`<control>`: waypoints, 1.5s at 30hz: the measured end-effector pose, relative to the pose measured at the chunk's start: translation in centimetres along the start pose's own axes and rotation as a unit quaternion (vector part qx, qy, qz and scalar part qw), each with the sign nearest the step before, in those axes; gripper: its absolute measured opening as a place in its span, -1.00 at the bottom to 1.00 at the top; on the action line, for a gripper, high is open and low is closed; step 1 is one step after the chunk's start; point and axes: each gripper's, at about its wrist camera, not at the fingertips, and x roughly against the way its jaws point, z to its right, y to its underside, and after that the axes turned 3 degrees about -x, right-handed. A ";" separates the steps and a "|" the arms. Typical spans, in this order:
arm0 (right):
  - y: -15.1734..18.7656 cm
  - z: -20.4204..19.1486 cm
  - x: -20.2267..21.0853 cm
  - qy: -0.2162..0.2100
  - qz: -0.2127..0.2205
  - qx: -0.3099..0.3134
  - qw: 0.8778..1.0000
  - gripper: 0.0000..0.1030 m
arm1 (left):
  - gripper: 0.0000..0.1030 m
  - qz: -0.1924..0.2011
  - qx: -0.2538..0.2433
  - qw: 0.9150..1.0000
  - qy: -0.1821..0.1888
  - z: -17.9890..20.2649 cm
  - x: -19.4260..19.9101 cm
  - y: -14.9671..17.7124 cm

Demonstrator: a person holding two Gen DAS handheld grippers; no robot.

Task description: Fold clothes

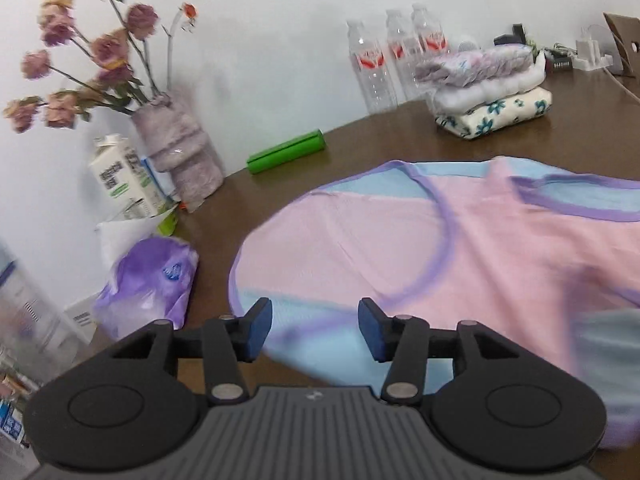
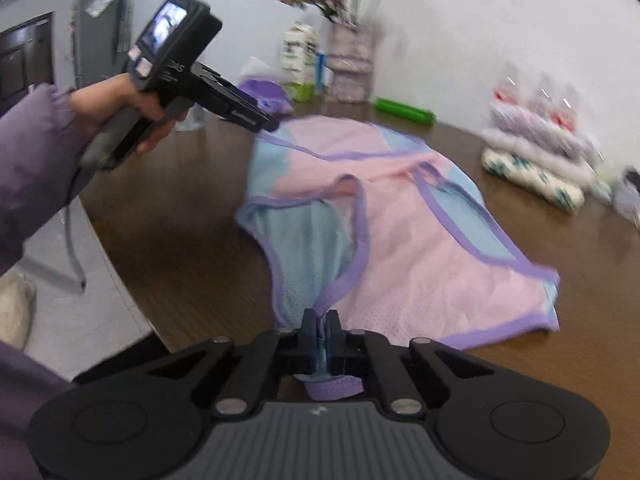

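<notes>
My right tool (image 2: 320,326) is clamped tight on a purple-trimmed strap of the pink and blue garment (image 2: 400,240), with a fold of blue mesh and purple binding bunched between the pads and spilling out just behind them. From that pinch the strap rises forward into the garment, which lies spread on the brown tabletop (image 2: 180,240) ahead of this tool, armholes edged in purple, pink panel uppermost, blue mesh showing at the near left opening.

My left tool (image 1: 315,330) is spread wide with nothing between its blue pads (image 1: 256,330); it hangs just above the garment's (image 1: 400,248) near edge, where a blue corner with purple binding lies under the gap. Whether the pads touch the cloth I cannot tell. From the right wrist view I see my left hand (image 2: 128,116), in a purple sleeve (image 2: 32,152), gripping that tool's (image 2: 270,126) handle, its tips at the far left corner of the garment.

Beyond the left tool, ahead and to the right, sits a stack of folded clothes (image 1: 492,92), floral piece at the bottom. Behind it stand three clear water bottles (image 1: 396,60). Straight ahead past the garment lies a green tube (image 1: 286,152). To the far left stand a vase of dried roses (image 1: 176,148), a carton (image 1: 120,176), and nearer me a purple plastic pack (image 1: 148,280).
</notes>
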 end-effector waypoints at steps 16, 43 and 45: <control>0.9 3.7 1.8 0.107 0.005 -0.087 0.991 -0.69 | -0.21 -0.017 0.131 0.989 0.070 -3.2 3.9 7.8; -13.9 6.7 -14.5 0.055 -0.030 -0.067 0.996 -0.95 | -0.31 -0.007 0.015 0.992 0.124 3.4 -7.8 -7.2; -12.8 7.8 -13.9 0.053 -0.015 -0.092 0.994 -0.98 | -0.48 -0.007 0.028 0.993 0.119 3.7 -8.8 -6.2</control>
